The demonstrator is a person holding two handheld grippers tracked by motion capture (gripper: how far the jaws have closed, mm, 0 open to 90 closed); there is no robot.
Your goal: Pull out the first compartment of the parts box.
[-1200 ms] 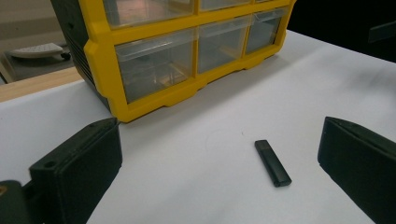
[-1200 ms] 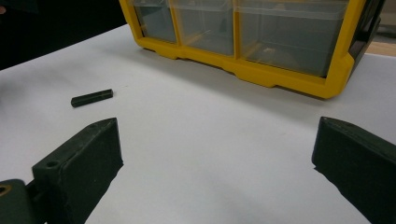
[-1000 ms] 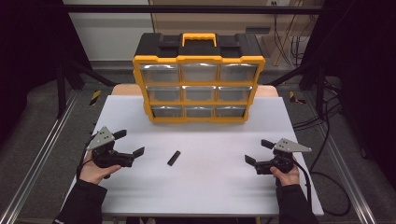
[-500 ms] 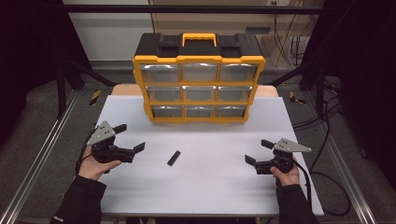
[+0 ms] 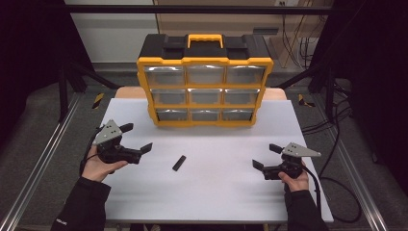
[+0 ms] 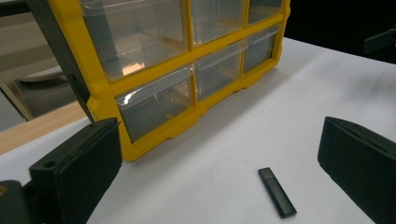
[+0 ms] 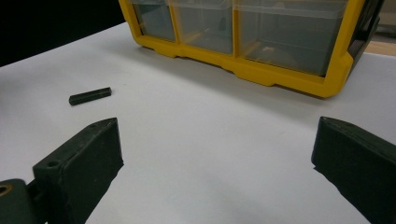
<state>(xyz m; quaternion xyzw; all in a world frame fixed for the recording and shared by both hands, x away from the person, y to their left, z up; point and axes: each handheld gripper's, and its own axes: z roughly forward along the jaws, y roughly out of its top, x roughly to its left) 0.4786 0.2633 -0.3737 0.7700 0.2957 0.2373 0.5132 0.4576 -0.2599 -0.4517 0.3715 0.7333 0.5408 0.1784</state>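
Note:
A small black stick, like a USB drive (image 5: 179, 162), lies flat on the white table (image 5: 216, 192), left of its middle; it also shows as the black stick (image 6: 277, 192) and the stick (image 7: 90, 96). My left gripper (image 5: 136, 138) hovers open just left of it, nothing between its jaws. At the table's right, my right gripper (image 5: 267, 156) is open and holds nothing. Behind stands a yellow and black drawer cabinet (image 5: 204, 86) with clear drawers, all shut; the cabinet (image 6: 177, 70) (image 7: 261, 37) appears close in both gripper views.
Bare white tabletop lies between the two grippers. Metal rails (image 5: 43, 159) run along both sides of the table, and cables (image 5: 337, 144) trail at the right.
My left gripper has moved a little up and toward the cabinet and stick. The right gripper and the stick have stayed put.

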